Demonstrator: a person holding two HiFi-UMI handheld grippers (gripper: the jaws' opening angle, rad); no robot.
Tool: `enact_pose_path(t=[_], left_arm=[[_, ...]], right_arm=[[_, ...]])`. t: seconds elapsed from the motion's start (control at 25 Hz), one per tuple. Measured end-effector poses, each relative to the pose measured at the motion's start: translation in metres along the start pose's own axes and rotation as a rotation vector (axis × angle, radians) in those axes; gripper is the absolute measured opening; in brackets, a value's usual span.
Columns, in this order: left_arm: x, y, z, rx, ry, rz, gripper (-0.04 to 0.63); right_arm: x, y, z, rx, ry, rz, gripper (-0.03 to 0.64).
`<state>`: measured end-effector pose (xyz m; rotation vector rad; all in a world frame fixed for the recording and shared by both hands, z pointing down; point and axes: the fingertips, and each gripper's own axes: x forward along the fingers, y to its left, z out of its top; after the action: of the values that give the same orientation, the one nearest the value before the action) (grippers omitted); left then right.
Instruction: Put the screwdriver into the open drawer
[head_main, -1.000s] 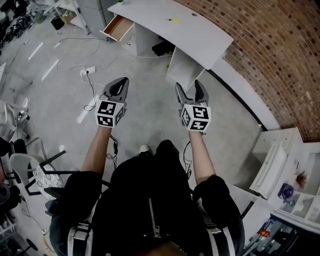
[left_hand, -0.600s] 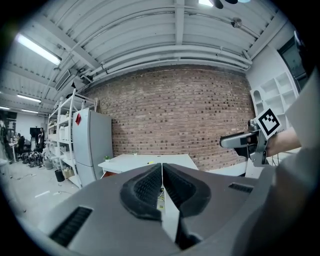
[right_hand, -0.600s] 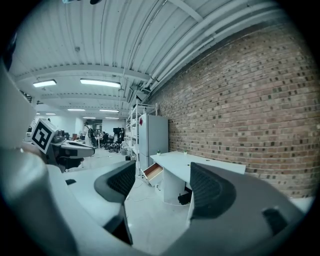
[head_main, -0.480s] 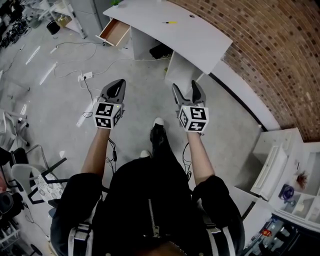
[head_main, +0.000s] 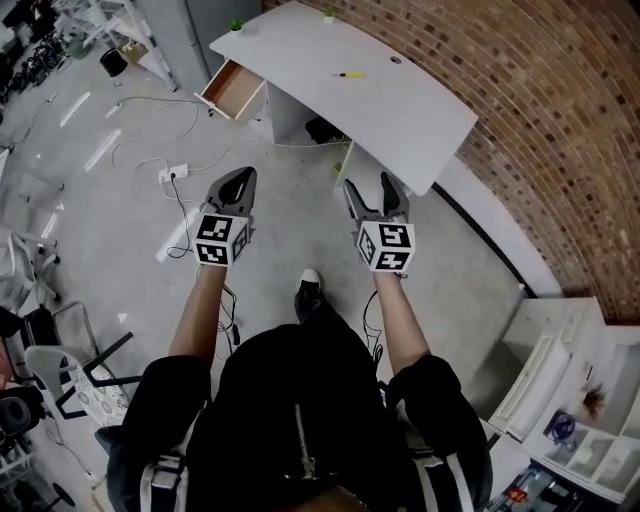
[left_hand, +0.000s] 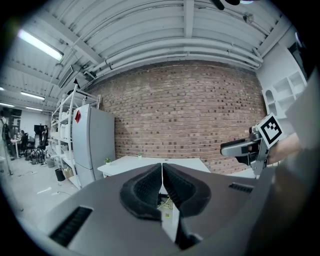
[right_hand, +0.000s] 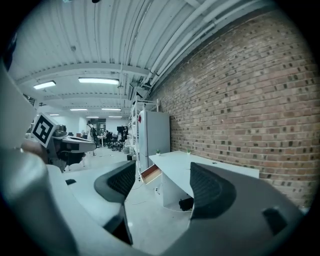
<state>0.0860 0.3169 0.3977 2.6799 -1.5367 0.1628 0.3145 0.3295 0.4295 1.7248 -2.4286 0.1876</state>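
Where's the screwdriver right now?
The screwdriver lies on top of the white desk, in the upper middle of the head view, to the right of the open drawer and near the brick wall.

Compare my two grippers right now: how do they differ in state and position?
The left gripper has its jaws closed together, while the right gripper has its jaws wide apart. The left gripper hangs over bare floor, while the right gripper is close to the near corner of the white desk. Both are empty and held side by side, pointing toward the desk, where the screwdriver lies untouched.
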Motion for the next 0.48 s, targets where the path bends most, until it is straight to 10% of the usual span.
enact_pose_path(t=[0.48], left_arm=[[0.096, 0.067, 0.007, -0.004, 0.03, 0.12, 0.026]], right_arm=[[0.139, -0.067, 0.035, -0.041, -0.002, 0.09, 0.341]])
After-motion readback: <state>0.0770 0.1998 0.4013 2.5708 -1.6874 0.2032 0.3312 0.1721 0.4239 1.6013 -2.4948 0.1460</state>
